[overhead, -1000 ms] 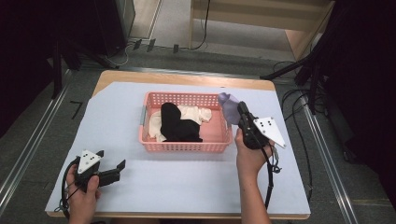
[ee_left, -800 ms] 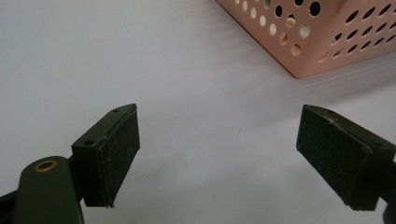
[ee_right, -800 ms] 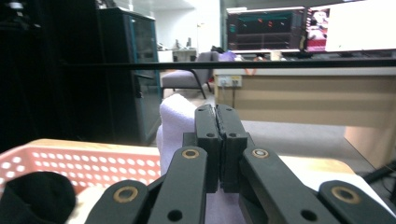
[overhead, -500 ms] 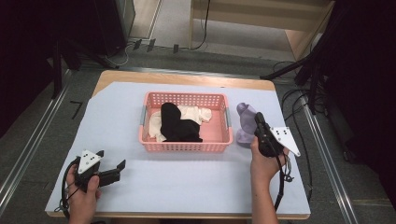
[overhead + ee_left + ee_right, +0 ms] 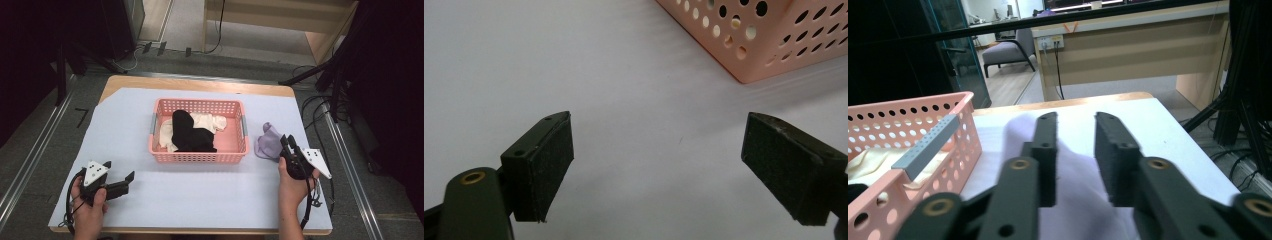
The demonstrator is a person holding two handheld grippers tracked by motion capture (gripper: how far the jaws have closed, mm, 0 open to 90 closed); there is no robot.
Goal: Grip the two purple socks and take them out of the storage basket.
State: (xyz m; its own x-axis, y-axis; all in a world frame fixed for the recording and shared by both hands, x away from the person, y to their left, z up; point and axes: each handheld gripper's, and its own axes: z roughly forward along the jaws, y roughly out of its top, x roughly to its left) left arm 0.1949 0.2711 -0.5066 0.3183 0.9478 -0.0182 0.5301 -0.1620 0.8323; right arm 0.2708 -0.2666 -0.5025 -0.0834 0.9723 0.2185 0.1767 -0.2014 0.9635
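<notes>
We have the right hand-held gripper [image 5: 289,149] down on the tabletop [image 5: 200,200], just to the right of the pink basket [image 5: 199,157], and its jaws look closed on a fold of the lilac cloth [image 5: 268,144]. In the right gripper view the two black jaws stand with a narrow gap between them and pale fabric bunched up between and under them, so we read that as grasping the cloth [image 5: 1083,200] rather than let go.

What could go wrong here? If we open and lift away too fast, the soft fabric may cling to the pads and get dragged along. The cloth lies close to the basket's right wall, so a careless sweep could snag the grey handle [image 5: 928,147] or nudge the basket sideways. It also sits toward the right side of the tabletop, and a tug outward could pull it toward the edge.

The cloth itself looks light and limp: a crumpled lilac heap with one peak standing up, resting on the white cover, not in the basket. Inside the basket we see a black garment [image 5: 190,134] lying over a cream one [image 5: 210,121].

Our left hand-held gripper [image 5: 122,183] rests near the front left, jaws spread wide, nothing between them.
</notes>
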